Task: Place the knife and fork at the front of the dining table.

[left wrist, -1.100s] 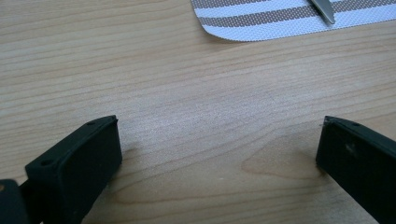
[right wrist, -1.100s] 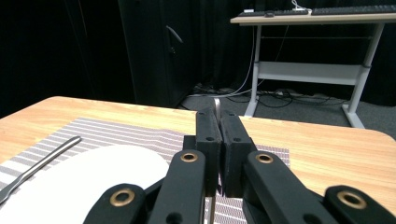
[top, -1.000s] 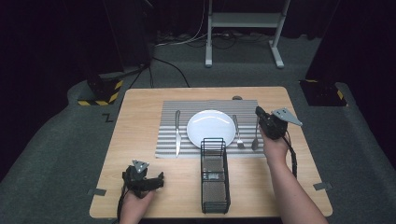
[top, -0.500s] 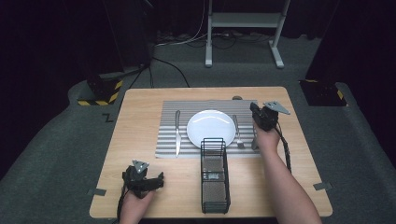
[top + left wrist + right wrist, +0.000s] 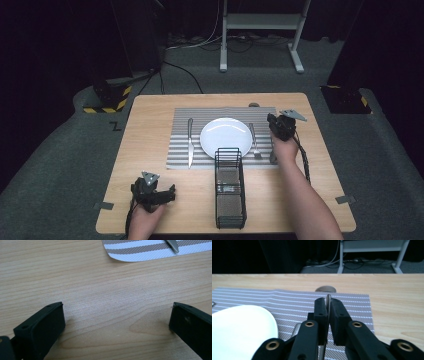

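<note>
A striped grey placemat (image 5: 180, 120) carries a white plate (image 5: 226, 137), with a knife (image 5: 190, 142) to its left and a fork (image 5: 254, 142) to its right. My right gripper (image 5: 275, 121) hovers over the mat's right edge. In the right gripper view my right gripper (image 5: 328, 305) is shut on a thin metal piece of cutlery (image 5: 328, 298), seen edge-on. Its lower end (image 5: 272, 157) shows beside the hand. My left gripper (image 5: 167, 192) rests near the table's front left. In the left gripper view my left gripper (image 5: 116, 322) stands open over bare wood.
A black wire cutlery basket (image 5: 230, 187) stands at the front centre, just below the plate. A small round grey object (image 5: 254, 105) lies at the mat's far edge. The mat's corner (image 5: 140, 250) and knife tip (image 5: 172, 245) lie ahead of the left gripper.
My right gripper has shifted left, from off the mat's right side to over its right edge, still holding the cutlery. The left gripper has stayed put.
</note>
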`<action>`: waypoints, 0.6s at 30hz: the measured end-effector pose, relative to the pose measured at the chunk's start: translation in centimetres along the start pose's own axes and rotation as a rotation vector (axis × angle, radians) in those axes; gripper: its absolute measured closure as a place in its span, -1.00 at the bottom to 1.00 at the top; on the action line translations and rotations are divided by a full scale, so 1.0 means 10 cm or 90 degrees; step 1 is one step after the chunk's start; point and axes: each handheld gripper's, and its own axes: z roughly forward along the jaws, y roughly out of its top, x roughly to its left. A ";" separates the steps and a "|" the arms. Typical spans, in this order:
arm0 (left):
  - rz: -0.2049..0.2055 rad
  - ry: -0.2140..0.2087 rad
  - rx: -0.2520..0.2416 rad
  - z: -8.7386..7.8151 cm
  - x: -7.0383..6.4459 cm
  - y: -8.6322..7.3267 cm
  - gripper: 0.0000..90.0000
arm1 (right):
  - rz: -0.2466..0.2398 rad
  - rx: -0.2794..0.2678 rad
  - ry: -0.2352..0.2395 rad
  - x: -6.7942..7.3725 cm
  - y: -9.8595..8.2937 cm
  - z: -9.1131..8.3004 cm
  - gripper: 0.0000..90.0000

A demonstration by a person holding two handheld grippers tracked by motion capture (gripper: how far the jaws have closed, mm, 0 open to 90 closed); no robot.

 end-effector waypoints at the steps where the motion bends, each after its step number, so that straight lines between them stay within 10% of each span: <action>1: 0.000 0.000 0.000 0.00 0.00 0.00 -0.99 | 0.002 0.004 0.000 0.00 0.00 0.00 0.72; 18: 0.000 -0.001 0.000 0.00 0.00 0.00 -0.99 | -0.027 -0.007 -0.004 0.06 -0.07 -0.26 0.30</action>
